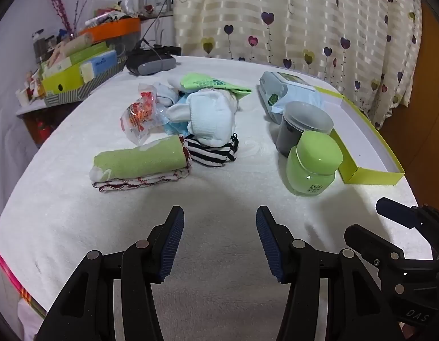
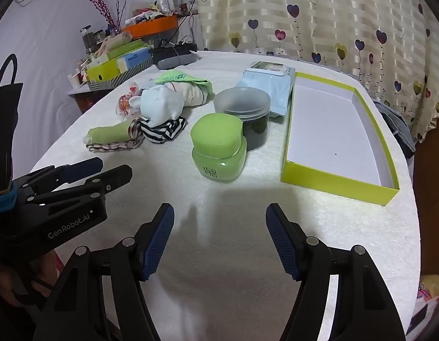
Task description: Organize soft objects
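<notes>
The left gripper (image 1: 219,213) hangs low over the near edge of the white-covered table (image 1: 213,187), its blue-padded fingers spread wide with nothing between them. The right gripper (image 2: 219,210) sits just beside it, equally wide and empty, also over bare cloth at the near edge.

Ahead and slightly left of the left gripper, well apart from its fingertips, lies the folded green towel (image 1: 140,160) with a red-and-white trimmed cloth under it. Touching its right end is the black-and-white striped sock (image 1: 216,153). Behind that sits a pile of white socks (image 1: 211,116), partly resting on the striped one, with a crinkled clear wrapper (image 1: 140,113) on its left and a green printed cloth (image 1: 211,83) at the back. What the pale blue scraps inside the pile are is hard to tell.

Ahead of the right gripper stands the green jar (image 2: 218,147), and just behind it, touching or nearly so, the dark jar with a frosted lid (image 2: 245,113). Farther back lies a pale blue soft pack (image 2: 265,88). To the right of the jars the open yellow-green box (image 2: 390,153) lies flat, white inside, holding nothing.

A heart-printed curtain (image 2: 304,20) hangs behind the table.
</notes>
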